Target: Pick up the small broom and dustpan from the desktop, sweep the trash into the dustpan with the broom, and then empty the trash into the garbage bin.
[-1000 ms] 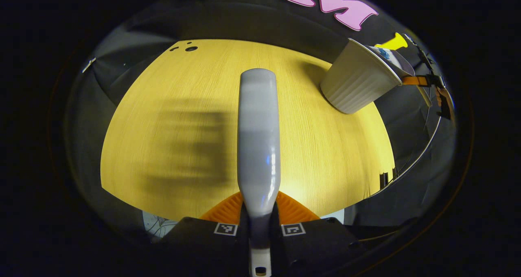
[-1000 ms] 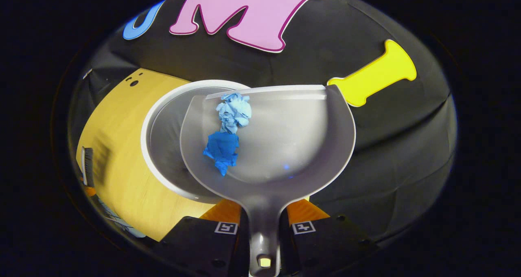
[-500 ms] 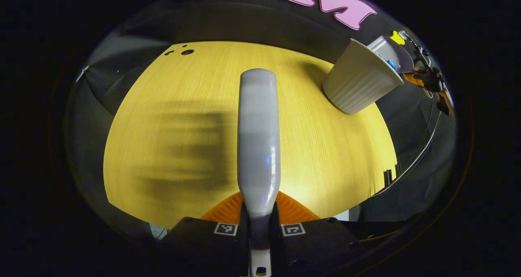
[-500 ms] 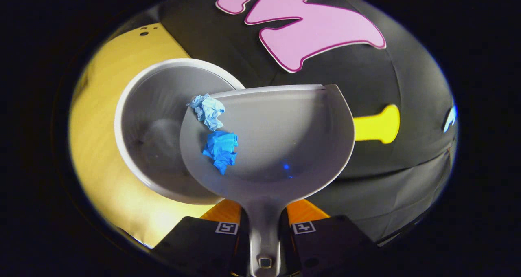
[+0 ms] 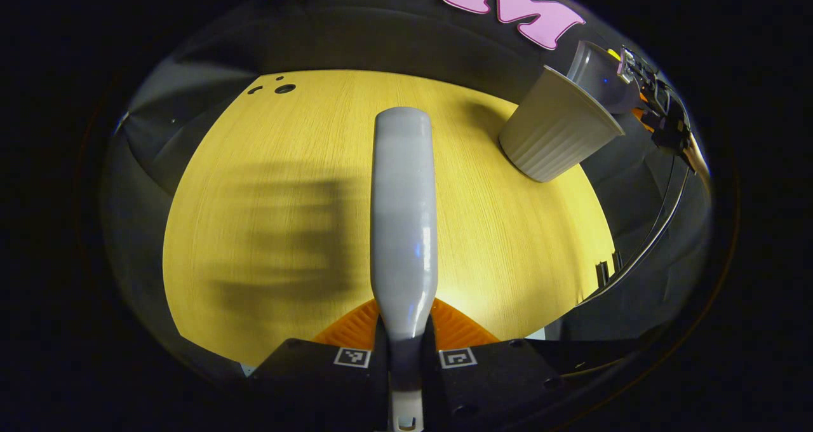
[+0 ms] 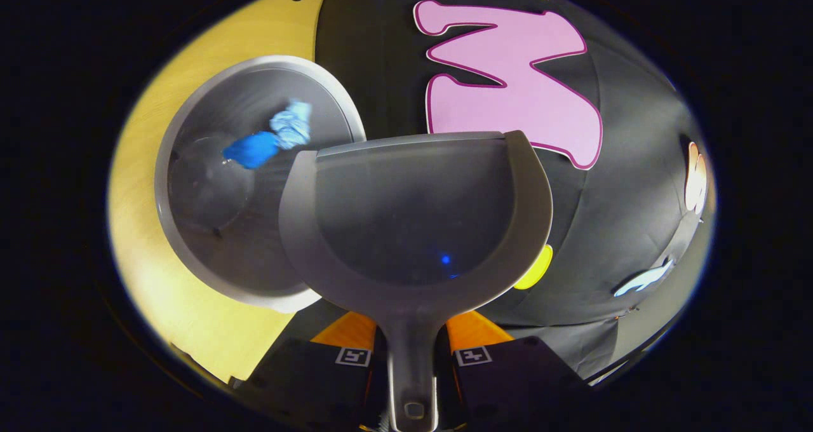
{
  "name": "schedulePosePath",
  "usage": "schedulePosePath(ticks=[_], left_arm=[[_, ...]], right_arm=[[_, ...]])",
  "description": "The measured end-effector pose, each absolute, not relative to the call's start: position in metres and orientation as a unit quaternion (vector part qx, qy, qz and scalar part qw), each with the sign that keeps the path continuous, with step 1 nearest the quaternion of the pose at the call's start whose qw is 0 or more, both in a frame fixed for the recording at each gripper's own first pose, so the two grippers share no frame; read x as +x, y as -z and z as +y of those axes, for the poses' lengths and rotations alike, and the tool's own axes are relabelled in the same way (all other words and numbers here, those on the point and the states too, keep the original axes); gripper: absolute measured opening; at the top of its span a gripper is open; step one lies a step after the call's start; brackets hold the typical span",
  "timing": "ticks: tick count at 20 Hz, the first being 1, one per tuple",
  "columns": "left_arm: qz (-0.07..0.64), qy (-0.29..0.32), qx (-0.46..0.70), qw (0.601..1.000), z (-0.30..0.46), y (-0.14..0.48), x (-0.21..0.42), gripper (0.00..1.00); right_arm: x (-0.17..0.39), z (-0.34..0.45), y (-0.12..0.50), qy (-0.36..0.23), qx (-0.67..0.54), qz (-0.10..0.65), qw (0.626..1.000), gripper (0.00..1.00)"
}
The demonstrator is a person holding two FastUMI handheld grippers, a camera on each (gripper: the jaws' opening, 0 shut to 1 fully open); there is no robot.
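Note:
In the left gripper view my left gripper (image 5: pixel 404 333) is shut on the grey handle of the small broom (image 5: pixel 404 216), which points forward over the yellow desktop (image 5: pixel 267 165). The white ribbed garbage bin (image 5: pixel 554 133) stands at the far right, with the dustpan (image 5: pixel 597 76) and my right gripper (image 5: pixel 657 105) tipped over its rim. In the right gripper view my right gripper (image 6: pixel 411 346) is shut on the handle of the grey dustpan (image 6: pixel 416 219), whose pan is bare and rolled toward the bin (image 6: pixel 209 241). A light blue paper ball (image 6: pixel 291 124) and a dark blue paper ball (image 6: pixel 253 149) are inside the bin.
Small dark holes (image 5: pixel 279 89) mark the far corner of the desktop. A cable (image 5: pixel 654 235) hangs off the right edge of the table. The broom throws a blurred shadow (image 5: pixel 279 235) on the wood to its left.
The dustpan rolled further over the bin; both paper balls slid off its lip and dropped into the bin. The broom hand drifted only slightly.

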State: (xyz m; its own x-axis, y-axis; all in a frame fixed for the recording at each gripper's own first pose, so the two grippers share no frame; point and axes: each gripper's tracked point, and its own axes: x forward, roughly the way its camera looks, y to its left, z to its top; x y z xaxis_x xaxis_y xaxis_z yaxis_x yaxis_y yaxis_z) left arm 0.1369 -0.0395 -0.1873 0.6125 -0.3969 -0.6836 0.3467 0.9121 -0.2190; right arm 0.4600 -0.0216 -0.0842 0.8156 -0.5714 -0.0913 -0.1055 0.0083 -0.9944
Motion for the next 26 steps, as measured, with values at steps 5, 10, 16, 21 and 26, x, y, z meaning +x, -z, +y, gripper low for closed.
schedulePosePath(ticks=[5, 10, 16, 21, 26], left_arm=[[0.386, 0.203, -0.029, 0.899, -0.039, 0.186, 0.137, 0.24], [0.378, 0.185, -0.027, 0.907, -0.038, 0.183, 0.138, 0.25], [0.383, 0.172, -0.063, 0.906, -0.045, 0.185, 0.139, 0.25], [0.389, 0.168, -0.098, 0.901, -0.048, 0.190, 0.137, 0.25], [0.399, 0.148, -0.102, 0.899, -0.038, 0.204, 0.137, 0.27]], right_arm=[[0.457, -0.024, 0.087, 0.178, -0.651, 0.258, 0.692, 0.33], [0.438, -0.030, 0.106, 0.175, -0.479, 0.308, 0.803, 0.33], [0.435, -0.021, 0.112, 0.151, -0.269, 0.315, 0.897, 0.33], [0.435, -0.009, 0.114, 0.137, -0.108, 0.299, 0.938, 0.33], [0.429, 0.020, 0.127, 0.102, -0.040, 0.256, 0.960, 0.33]])
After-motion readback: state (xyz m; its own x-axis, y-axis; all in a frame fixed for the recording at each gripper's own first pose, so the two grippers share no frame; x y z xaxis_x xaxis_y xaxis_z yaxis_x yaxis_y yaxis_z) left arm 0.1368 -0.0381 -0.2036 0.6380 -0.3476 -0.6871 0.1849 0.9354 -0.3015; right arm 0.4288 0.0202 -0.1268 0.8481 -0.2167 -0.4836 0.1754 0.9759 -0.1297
